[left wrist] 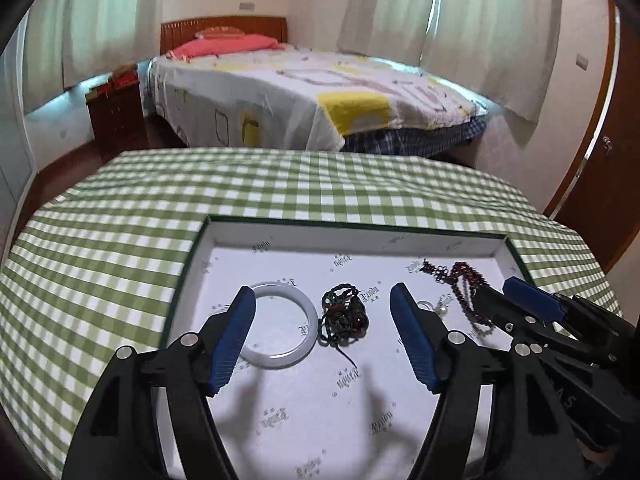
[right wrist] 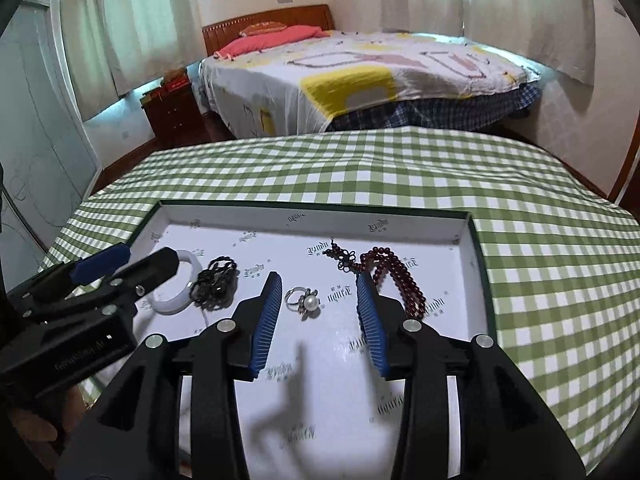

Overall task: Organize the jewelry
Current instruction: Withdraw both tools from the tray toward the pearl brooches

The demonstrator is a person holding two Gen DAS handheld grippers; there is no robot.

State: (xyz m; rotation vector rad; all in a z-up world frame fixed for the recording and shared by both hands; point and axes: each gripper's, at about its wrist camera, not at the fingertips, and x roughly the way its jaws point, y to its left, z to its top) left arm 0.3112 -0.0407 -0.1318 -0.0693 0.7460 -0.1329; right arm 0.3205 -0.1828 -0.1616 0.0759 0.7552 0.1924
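A shallow white-lined box [left wrist: 224, 236] [right wrist: 468, 236] sits on the checked table. In it lie a white bangle [left wrist: 280, 322] [right wrist: 180, 300], a dark tangled bead bracelet [left wrist: 344, 320] [right wrist: 214, 282], a pearl ring [right wrist: 306, 300] [left wrist: 442, 309] and a dark red bead necklace [right wrist: 396, 276] [left wrist: 466, 284]. My left gripper [left wrist: 322, 300] is open and empty, above the bangle and dark bracelet. My right gripper [right wrist: 318, 286] is open and empty, its fingers either side of the pearl ring, above the box floor. Each gripper also shows in the other's view [left wrist: 532, 300] [right wrist: 120, 264].
A green and white checked cloth [left wrist: 280, 184] [right wrist: 520, 220] covers the table. Beyond it stand a bed [left wrist: 300, 92] with a patterned sheet, a wooden nightstand [left wrist: 116, 120], curtains and a brown door [left wrist: 608, 160] at the right.
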